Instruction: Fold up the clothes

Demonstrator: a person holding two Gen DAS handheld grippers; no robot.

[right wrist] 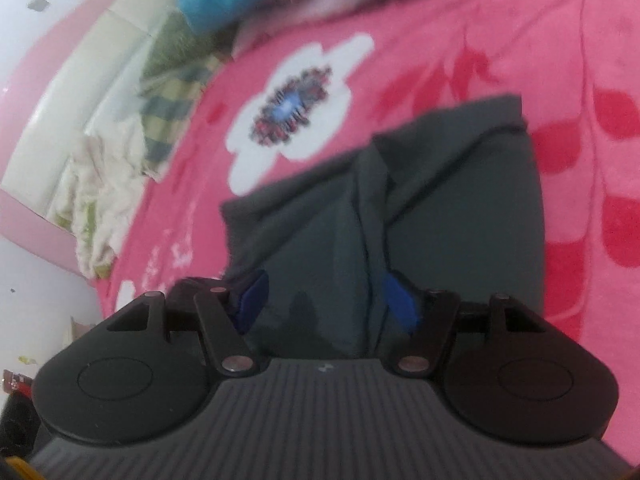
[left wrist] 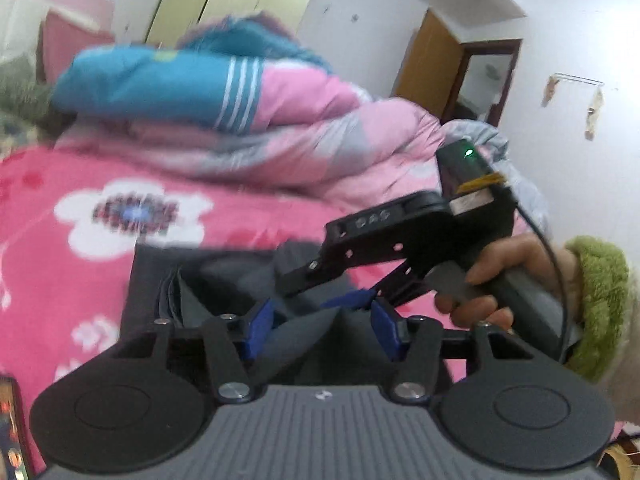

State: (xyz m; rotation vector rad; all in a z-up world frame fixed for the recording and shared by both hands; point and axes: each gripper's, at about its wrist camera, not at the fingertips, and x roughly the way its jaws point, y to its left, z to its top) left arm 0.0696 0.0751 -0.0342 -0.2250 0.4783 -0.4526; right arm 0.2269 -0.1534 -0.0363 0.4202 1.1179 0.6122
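Both tongs spread — left tongs (left wrist: 322,330) & right tongs (right wrist: 326,304) over dark garment (right wrist: 440,208) on pink blanket (right wrist: 460,32).

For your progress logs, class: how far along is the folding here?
Done: the dark grey garment lies partly folded on the pink floral blanket, a flap overlapping its middle. In hand: both grippers, left and right, sit open over it. Left: the final folds.

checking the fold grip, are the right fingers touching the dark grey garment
Cannot tell. In the right wrist view the right gripper is over the dark grey garment, its blue fingers spread, but blur hides any contact.
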